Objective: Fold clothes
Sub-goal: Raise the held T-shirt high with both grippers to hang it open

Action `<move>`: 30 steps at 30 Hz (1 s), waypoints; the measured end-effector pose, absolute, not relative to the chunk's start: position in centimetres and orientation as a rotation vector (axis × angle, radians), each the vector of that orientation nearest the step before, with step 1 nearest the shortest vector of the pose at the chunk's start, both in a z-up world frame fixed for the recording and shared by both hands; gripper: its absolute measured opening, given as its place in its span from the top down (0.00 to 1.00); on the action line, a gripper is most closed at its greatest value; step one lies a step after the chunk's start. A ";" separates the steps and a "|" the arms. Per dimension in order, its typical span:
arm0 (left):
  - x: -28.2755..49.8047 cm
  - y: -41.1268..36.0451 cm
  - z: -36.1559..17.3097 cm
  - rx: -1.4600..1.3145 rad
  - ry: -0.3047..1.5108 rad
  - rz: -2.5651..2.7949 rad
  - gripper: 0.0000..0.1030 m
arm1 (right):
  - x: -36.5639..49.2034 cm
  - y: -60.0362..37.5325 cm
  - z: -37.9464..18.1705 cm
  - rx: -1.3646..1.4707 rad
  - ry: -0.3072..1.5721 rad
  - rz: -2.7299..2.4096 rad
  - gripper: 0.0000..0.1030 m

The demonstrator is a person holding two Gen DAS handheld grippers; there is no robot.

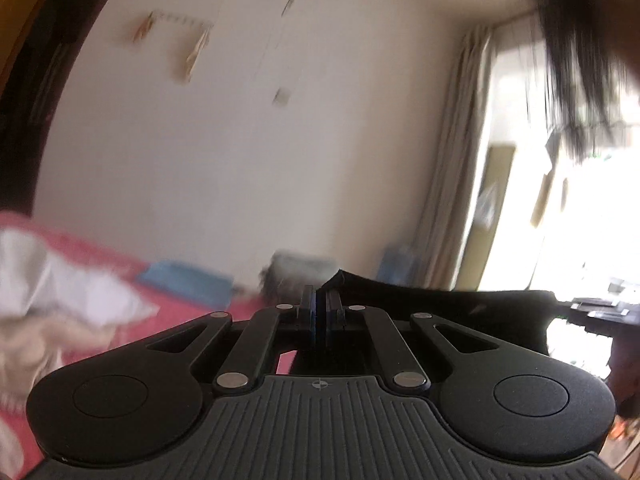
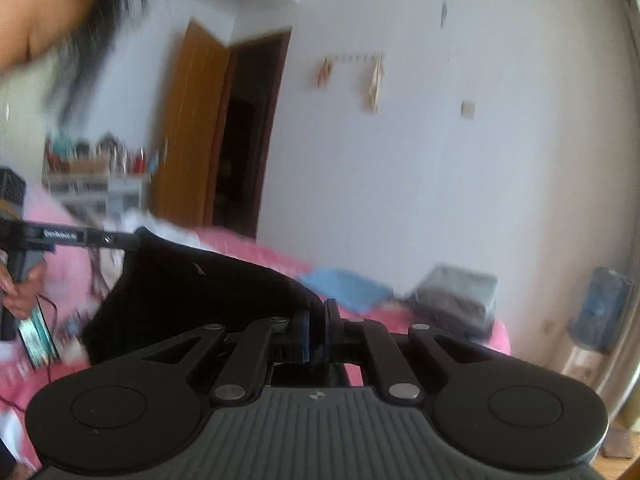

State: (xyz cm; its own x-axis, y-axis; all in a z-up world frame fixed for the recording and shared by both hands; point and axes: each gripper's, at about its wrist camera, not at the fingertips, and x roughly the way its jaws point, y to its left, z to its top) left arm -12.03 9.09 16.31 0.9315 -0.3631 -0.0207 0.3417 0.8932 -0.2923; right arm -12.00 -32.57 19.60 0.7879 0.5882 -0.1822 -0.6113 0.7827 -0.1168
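Note:
A black garment (image 2: 192,296) hangs stretched in the air between my two grippers, above the pink bed (image 2: 256,252). My right gripper (image 2: 317,320) is shut on one top corner of it. In the right wrist view my left gripper (image 2: 134,240) sits at the left, shut on the other top corner, with the person's hand (image 2: 24,288) on its handle. In the left wrist view the left gripper (image 1: 320,300) is shut with the black garment (image 1: 460,312) running off to the right from its tips. Both views are blurred.
A white and beige clothes pile (image 1: 80,292) lies on the pink bed (image 1: 180,312). A folded blue cloth (image 2: 344,284) and a grey folded stack (image 2: 456,292) sit near the wall. An open brown door (image 2: 196,128), a cluttered shelf (image 2: 96,172) and a curtained window (image 1: 460,160) surround it.

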 end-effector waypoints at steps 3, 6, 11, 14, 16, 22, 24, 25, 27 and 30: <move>-12.4 9.4 19.4 -0.270 -0.003 -0.394 0.98 | -12.6 -33.3 22.0 -0.102 0.079 0.681 0.94; -11.7 9.2 21.6 -0.240 -0.056 -0.406 0.98 | -12.8 -34.0 24.1 -0.034 0.022 0.714 0.94; -7.7 8.1 22.8 -0.175 -0.056 -0.386 0.98 | -9.1 -34.0 25.0 0.039 0.006 0.716 0.94; -3.8 6.7 21.0 -0.140 0.041 -0.360 0.98 | -5.3 -33.4 23.5 0.056 0.071 0.673 0.94; -0.8 5.4 18.9 -0.091 0.112 -0.332 0.98 | -2.4 -33.1 22.0 0.070 0.129 0.639 0.94; 8.3 2.6 12.0 -0.022 0.324 -0.243 0.98 | 6.8 -32.5 15.6 0.095 0.299 0.538 0.94; 11.1 1.8 10.4 -0.006 0.367 -0.223 0.98 | 9.7 -32.2 13.4 0.095 0.347 0.507 0.94; 12.5 1.5 9.7 0.004 0.386 -0.214 0.98 | 11.1 -32.0 12.6 0.088 0.363 0.495 0.94; 15.5 1.2 8.4 -0.011 0.432 -0.201 0.98 | 13.7 -31.6 10.8 0.072 0.394 0.471 0.94; 19.2 1.3 6.6 0.006 0.481 -0.175 0.98 | 17.8 -30.7 8.6 0.045 0.432 0.444 0.94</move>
State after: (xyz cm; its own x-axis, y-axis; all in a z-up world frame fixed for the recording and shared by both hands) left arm 19.19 1.27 6.55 0.8717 -0.1666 -0.4609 0.1692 0.9849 -0.0360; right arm 17.75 -30.72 8.57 0.8143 0.4252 -0.3952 -0.4064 0.9037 0.1348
